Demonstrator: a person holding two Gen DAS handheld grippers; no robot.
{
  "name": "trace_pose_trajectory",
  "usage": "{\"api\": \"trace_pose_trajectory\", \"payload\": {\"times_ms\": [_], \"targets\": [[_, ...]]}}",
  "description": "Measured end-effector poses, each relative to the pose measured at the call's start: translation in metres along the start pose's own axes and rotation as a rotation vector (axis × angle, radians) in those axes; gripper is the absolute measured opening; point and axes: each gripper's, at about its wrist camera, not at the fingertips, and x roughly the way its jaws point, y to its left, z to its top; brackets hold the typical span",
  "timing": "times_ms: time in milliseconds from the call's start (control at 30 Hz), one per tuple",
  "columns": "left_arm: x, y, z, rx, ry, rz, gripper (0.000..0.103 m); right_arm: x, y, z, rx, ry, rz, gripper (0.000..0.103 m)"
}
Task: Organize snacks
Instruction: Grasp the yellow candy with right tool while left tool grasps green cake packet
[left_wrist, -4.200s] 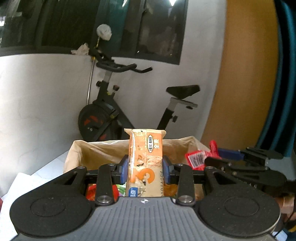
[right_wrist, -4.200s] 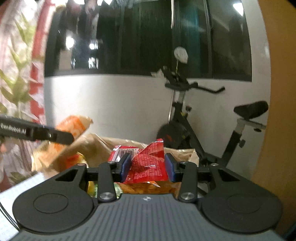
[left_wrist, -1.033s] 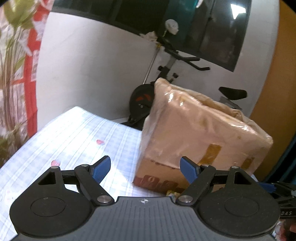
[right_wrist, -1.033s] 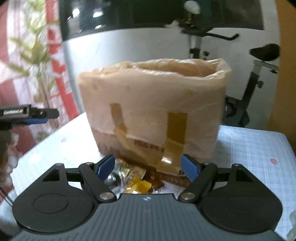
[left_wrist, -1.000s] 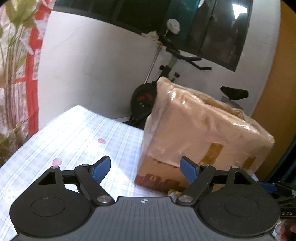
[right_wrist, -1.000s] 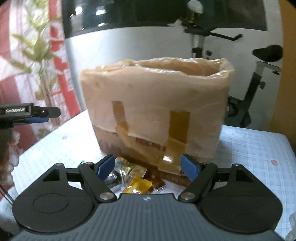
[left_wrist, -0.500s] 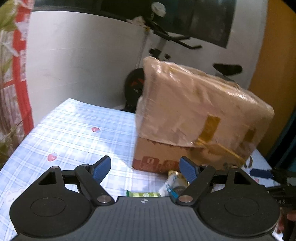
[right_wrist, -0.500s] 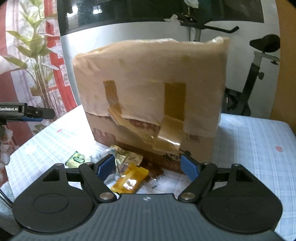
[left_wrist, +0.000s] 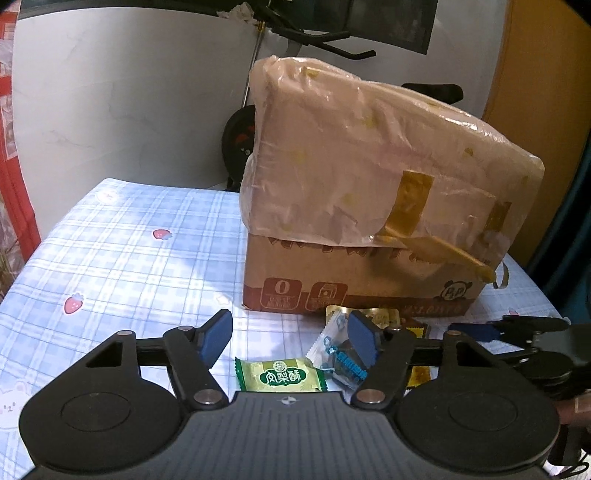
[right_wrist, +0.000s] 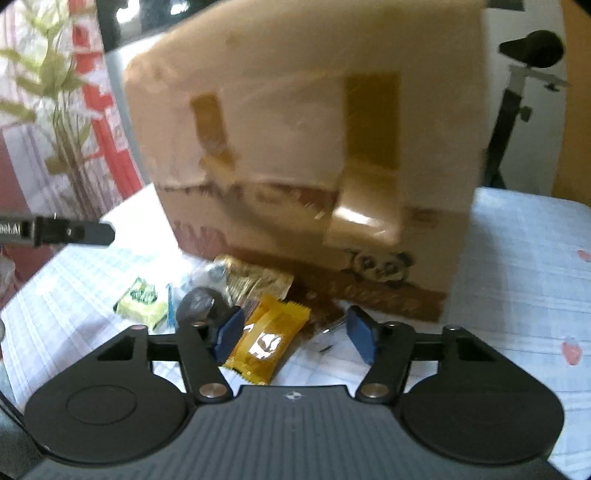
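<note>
hovering low over the blue checked tablecloth (left_wrist: 122, 236) with both tongs, i face the cardboard box (left_wrist: 369, 206), which stands on the cloth with a thin plastic bag pulled over its top and strips of brown tape down its front. the loose snacks lie in a small heap on the cloth, right at the foot of the box.

my left gripper (left_wrist: 290, 338) has just been closing, yet its blue pads are apart and press on nothing. between them, lower down on the cloth, lies the green snack packet (left_wrist: 280, 376), flat and label up. just beside it, towards the right pad, is a clear wrapper with blue print (left_wrist: 341, 356), and behind that a gold wrapper (left_wrist: 380, 315) touches the base of the box.

my right gripper (right_wrist: 295, 338) has also just been closing. the orange snack packet (right_wrist: 267, 341) lies between its pads, close against the left pad (right_wrist: 229, 334), while the right pad stands clear of it, so nothing is clamped. this view is blurred. further left on the cloth i make out the green packet (right_wrist: 142, 297), a dark round sweet (right_wrist: 195, 308) and a crinkled gold wrapper (right_wrist: 255, 278) near the box.

each gripper's tip shows at the edge of the other's view. behind the box stands an exercise bike (right_wrist: 524, 99).
</note>
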Motion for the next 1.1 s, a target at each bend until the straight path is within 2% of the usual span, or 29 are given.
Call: {"api": "trace_pose_trajectory", "payload": {"times_ms": [333, 667, 867, 1000, 1100], "targets": [[0.003, 0.011, -0.012, -0.015, 0.04, -0.005, 0.069, 0.033, 0.016, 0.006, -0.03, 0.096, -0.024, 0.062], [0.013, 0.018, -0.022, -0.016, 0.08, -0.018, 0.065, 0.011, 0.007, -0.011, -0.079, 0.095, -0.05, 0.043], [0.017, 0.023, -0.023, -0.015, 0.091, -0.02, 0.065, -0.003, -0.014, -0.016, -0.019, 0.084, -0.053, 0.043], [0.029, 0.028, -0.017, -0.03, 0.116, -0.051, 0.065, 0.0, -0.013, -0.01, -0.06, 0.084, -0.018, 0.047], [0.047, 0.029, -0.01, -0.035, 0.137, -0.07, 0.059, 0.007, -0.014, -0.007, -0.072, 0.092, 0.007, 0.047]]}}
